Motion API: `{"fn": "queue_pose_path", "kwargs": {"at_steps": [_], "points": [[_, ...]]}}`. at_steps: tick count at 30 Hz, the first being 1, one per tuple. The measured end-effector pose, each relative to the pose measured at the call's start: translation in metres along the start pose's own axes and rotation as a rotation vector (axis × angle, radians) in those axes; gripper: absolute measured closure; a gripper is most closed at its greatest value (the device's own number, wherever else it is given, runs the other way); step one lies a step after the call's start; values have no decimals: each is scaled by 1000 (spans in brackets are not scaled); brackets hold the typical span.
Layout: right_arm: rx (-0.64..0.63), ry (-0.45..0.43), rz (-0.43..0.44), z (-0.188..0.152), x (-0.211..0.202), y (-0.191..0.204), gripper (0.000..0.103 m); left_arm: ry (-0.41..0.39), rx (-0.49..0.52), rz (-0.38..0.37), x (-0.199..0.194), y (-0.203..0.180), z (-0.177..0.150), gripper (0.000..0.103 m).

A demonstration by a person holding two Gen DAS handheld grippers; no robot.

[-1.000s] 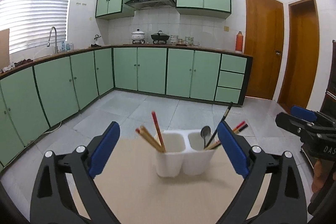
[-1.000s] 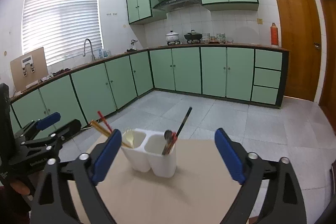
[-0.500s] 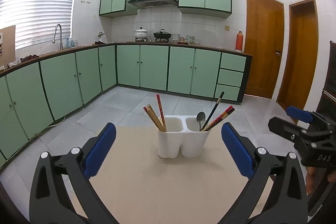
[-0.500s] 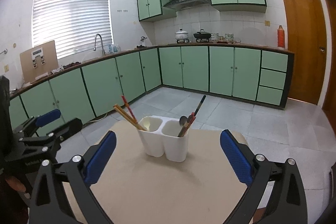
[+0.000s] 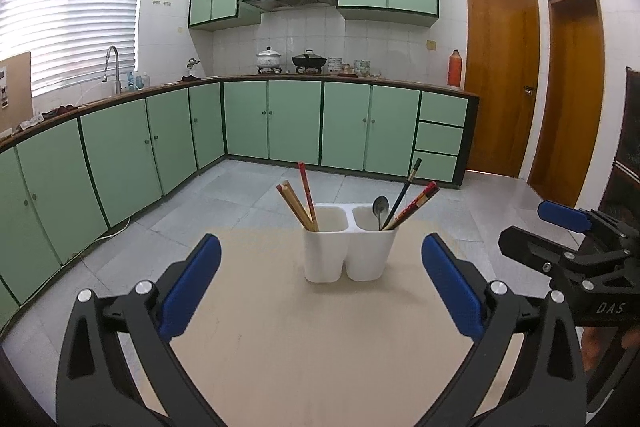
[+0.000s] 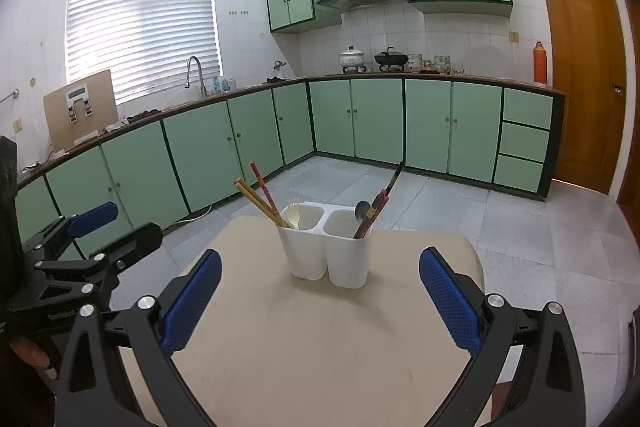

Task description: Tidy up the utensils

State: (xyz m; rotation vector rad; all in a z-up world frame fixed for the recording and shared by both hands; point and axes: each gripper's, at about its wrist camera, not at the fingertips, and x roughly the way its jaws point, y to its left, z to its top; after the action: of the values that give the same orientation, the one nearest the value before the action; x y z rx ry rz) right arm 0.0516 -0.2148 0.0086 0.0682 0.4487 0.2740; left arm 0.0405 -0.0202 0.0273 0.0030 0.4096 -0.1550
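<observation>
A white two-compartment utensil holder (image 5: pixel 346 251) stands on a round beige table (image 5: pixel 320 339); it also shows in the right wrist view (image 6: pixel 330 253). Its left compartment holds wooden and red chopsticks (image 5: pixel 298 205) and a pale plastic fork (image 6: pixel 294 215). Its right compartment holds a metal spoon (image 5: pixel 380 209) and dark and red chopsticks (image 5: pixel 410 199). My left gripper (image 5: pixel 320 291) is open and empty, back from the holder. My right gripper (image 6: pixel 320 297) is open and empty, also back from it.
The table (image 6: pixel 320 339) is small and its edge drops to a grey tiled floor (image 5: pixel 248 191). Green cabinets (image 5: pixel 160 147) line the left and far walls. Wooden doors (image 5: pixel 500 79) stand at the right. The right gripper shows at the left view's right edge (image 5: pixel 568 247).
Both grippers have pulled back and risen from the holder, which now looks smaller and farther away. Both stay open and empty.
</observation>
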Motion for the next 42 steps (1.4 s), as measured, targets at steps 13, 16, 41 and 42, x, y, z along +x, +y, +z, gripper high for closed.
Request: {"fn": "queue_pose_path", "kwargs": {"at_steps": [13, 16, 41, 42], "points": [[-2, -1, -3, 1, -1, 1, 6, 2, 1, 1, -2, -6, -3, 6], [-4, -3, -2, 2, -2, 1, 6, -1, 1, 3, -3, -8, -4, 6], [-10, -6, -2, 4, -6, 0, 6, -4, -5, 6, -6, -9, 1, 6], [-10, -6, -2, 4, -5, 0, 6, -4, -4, 7, -6, -9, 1, 6]]}}
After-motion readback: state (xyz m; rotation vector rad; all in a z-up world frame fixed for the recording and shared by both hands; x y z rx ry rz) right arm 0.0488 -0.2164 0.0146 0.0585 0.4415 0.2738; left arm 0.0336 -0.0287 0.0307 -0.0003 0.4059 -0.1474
